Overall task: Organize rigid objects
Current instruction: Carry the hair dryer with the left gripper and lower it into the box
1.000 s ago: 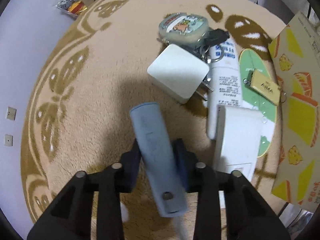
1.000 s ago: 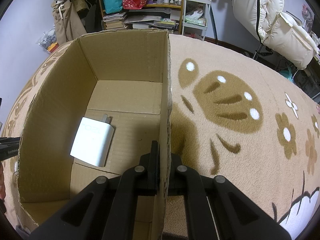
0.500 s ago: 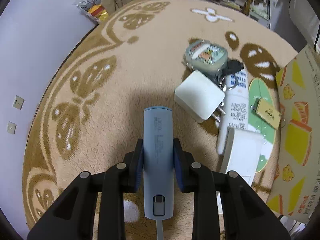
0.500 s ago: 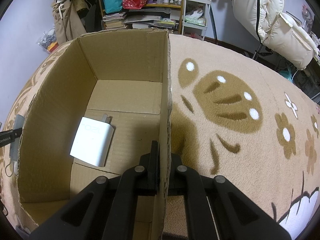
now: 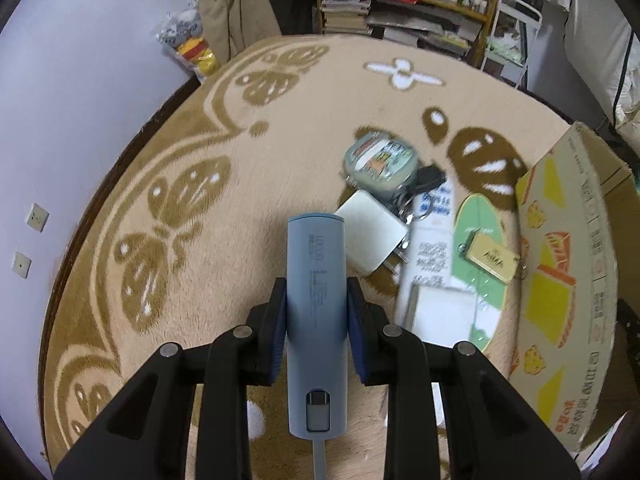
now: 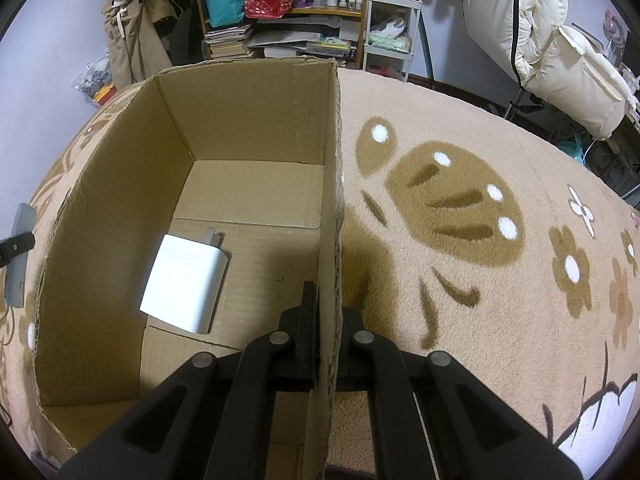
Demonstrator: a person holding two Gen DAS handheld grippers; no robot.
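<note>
Beige carpet (image 5: 280, 152) with brown butterfly and flower patterns covers the floor, and above it the left claw (image 5: 316, 312) is clamped on a grey-blue power bank (image 5: 317, 304), its blue pads pressing both long sides, the port end toward the camera with a cable running off the bottom edge. Beyond the power bank, on the carpet, lie a white charger (image 5: 370, 236), a round printed case (image 5: 380, 162) with a black key (image 5: 430, 179) and rings beside it, a white tube (image 5: 434, 240), a yellow tag (image 5: 493, 259) on a green disc (image 5: 476, 220), and a white box (image 5: 444, 310). Right of these stands the cardboard box (image 5: 568, 280), its outer side printed in yellow. The right claw (image 6: 326, 320) is closed on that box's right-hand wall, one finger inside, one outside. Inside the box (image 6: 120, 208), another white charger (image 6: 186, 282) lies flat on the bottom.
</note>
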